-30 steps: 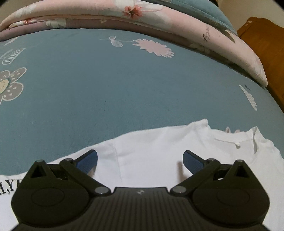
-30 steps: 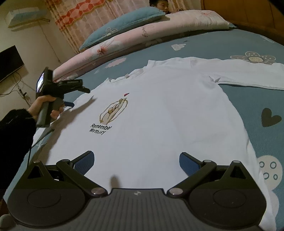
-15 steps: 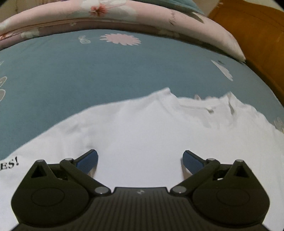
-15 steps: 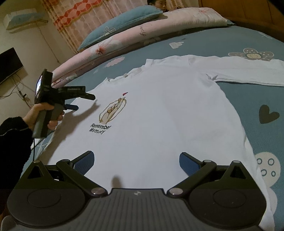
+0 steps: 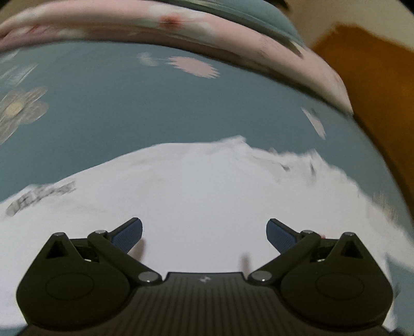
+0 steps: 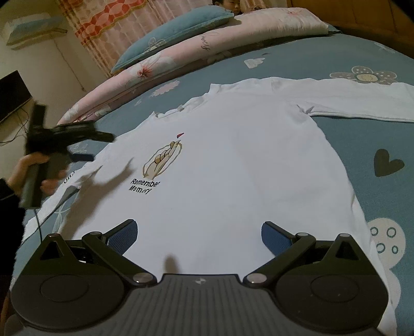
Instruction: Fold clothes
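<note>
A white long-sleeved shirt (image 6: 233, 165) lies flat, front up, on the blue bed, with a hand print and the words "Remember Memory" on its chest. Its right sleeve (image 6: 362, 100) stretches out to the right. My right gripper (image 6: 199, 232) is open and empty, just above the shirt's lower hem. My left gripper (image 5: 204, 232) is open and empty, above the shirt (image 5: 196, 191) near its left shoulder, facing the collar (image 5: 297, 162). The left gripper also shows in the right wrist view (image 6: 88, 144), held by a hand at the shirt's left edge. The left wrist view is blurred.
The blue bedsheet (image 6: 362, 155) has flower and heart prints. A rolled pink quilt (image 6: 207, 44) and a blue pillow (image 6: 176, 28) lie along the far side. A wooden headboard (image 5: 375, 90) stands on the right. A person's head (image 6: 230, 2) shows behind the pillow. A cable (image 6: 38, 222) trails from the left gripper.
My left gripper has moved up and over the shirt's left shoulder, swinging; its view is now blurred and shows more shirt. My right gripper has barely moved.
</note>
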